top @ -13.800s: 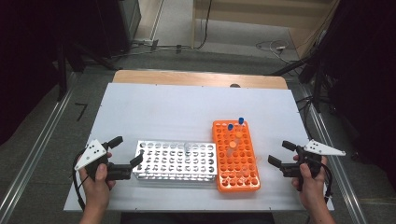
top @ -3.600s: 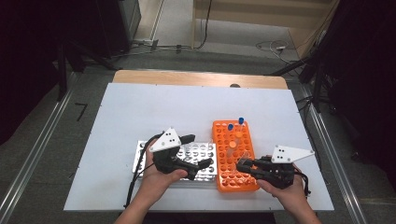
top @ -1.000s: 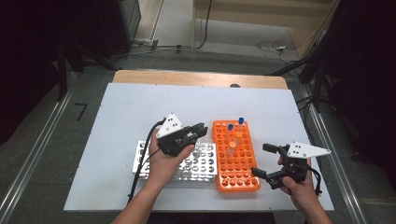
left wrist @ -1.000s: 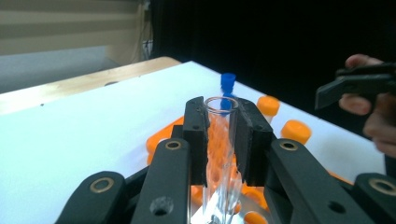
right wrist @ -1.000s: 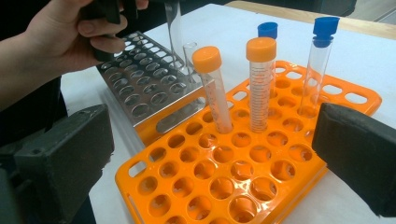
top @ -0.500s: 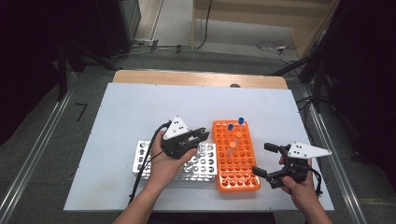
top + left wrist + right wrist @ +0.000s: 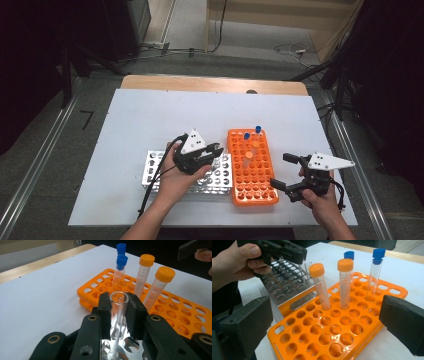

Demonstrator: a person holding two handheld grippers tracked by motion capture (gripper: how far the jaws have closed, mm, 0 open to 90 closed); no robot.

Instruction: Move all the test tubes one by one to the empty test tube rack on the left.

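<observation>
Left gripper clamped an uncapped glass tube above the metal rack. Right gripper hung wide open at the orange rack's right side, on the white desk.

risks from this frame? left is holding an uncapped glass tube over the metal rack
1. The left hand-held gripper clamps the clear open tube near its rim; glass against hard jaws could slip or crack.
2. The metal rack is partly hidden under the hand, so the tube could miss a hole.
3. The orange rack sits close by; a swing could knock its capped tubes.
</observation>
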